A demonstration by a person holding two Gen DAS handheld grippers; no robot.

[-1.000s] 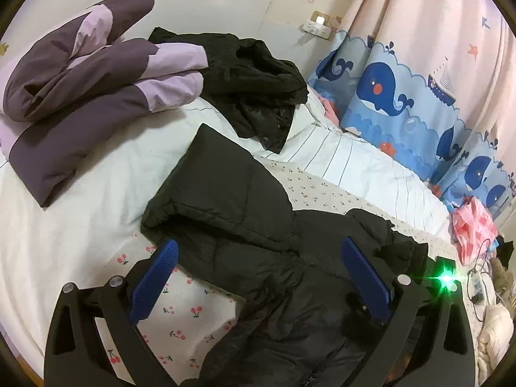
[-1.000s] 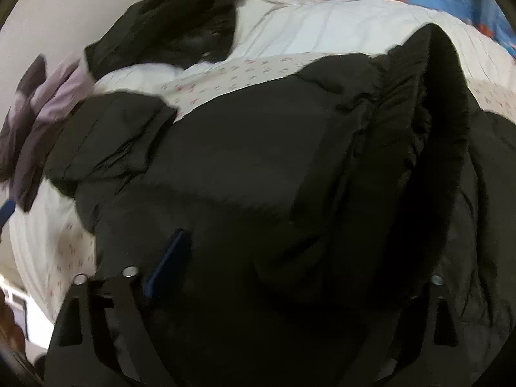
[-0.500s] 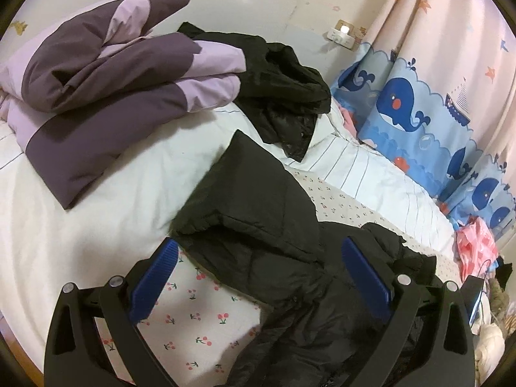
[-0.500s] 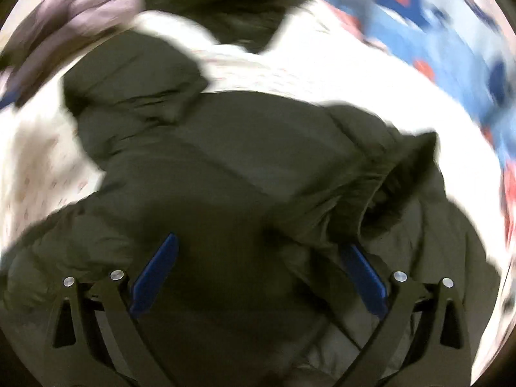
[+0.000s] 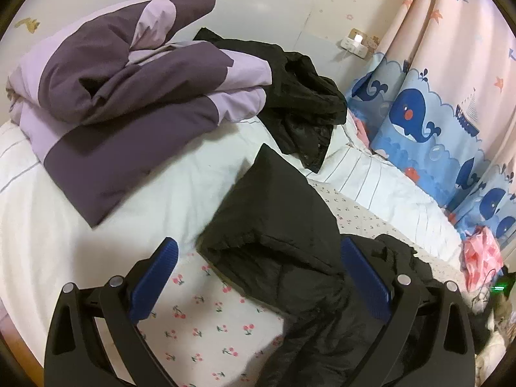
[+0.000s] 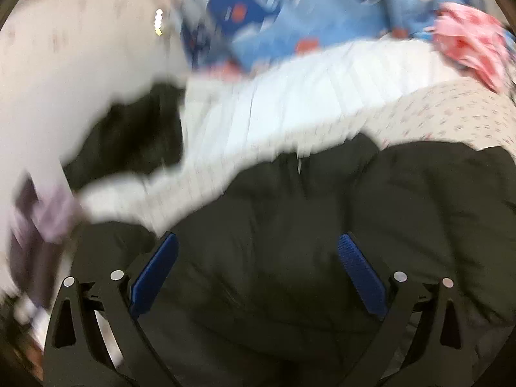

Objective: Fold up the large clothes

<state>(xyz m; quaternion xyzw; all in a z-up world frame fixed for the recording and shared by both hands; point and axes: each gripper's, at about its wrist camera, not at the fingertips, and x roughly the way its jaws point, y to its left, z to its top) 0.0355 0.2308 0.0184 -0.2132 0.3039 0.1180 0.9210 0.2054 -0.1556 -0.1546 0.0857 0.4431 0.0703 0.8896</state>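
Observation:
A black puffer jacket [image 5: 283, 225] lies spread on the bed, one sleeve stretched toward the far wall. My left gripper [image 5: 258, 277] is open and empty, hovering just above the sleeve cuff and the floral sheet [image 5: 206, 316]. In the blurred right wrist view the same jacket [image 6: 322, 242] fills the lower half. My right gripper [image 6: 258, 274] is open above its body and holds nothing.
A folded purple and lilac quilt [image 5: 122, 103] sits at the back left. A second black garment [image 5: 300, 106] is heaped beside it. A whale-print curtain [image 5: 419, 122] hangs along the right. A pink item [image 5: 483, 258] lies at the bed's right edge.
The left gripper has drawn back and lifted, so the quilt and far wall show larger. The right gripper has swung fast over the jacket, now facing the curtain side; its view is motion-blurred.

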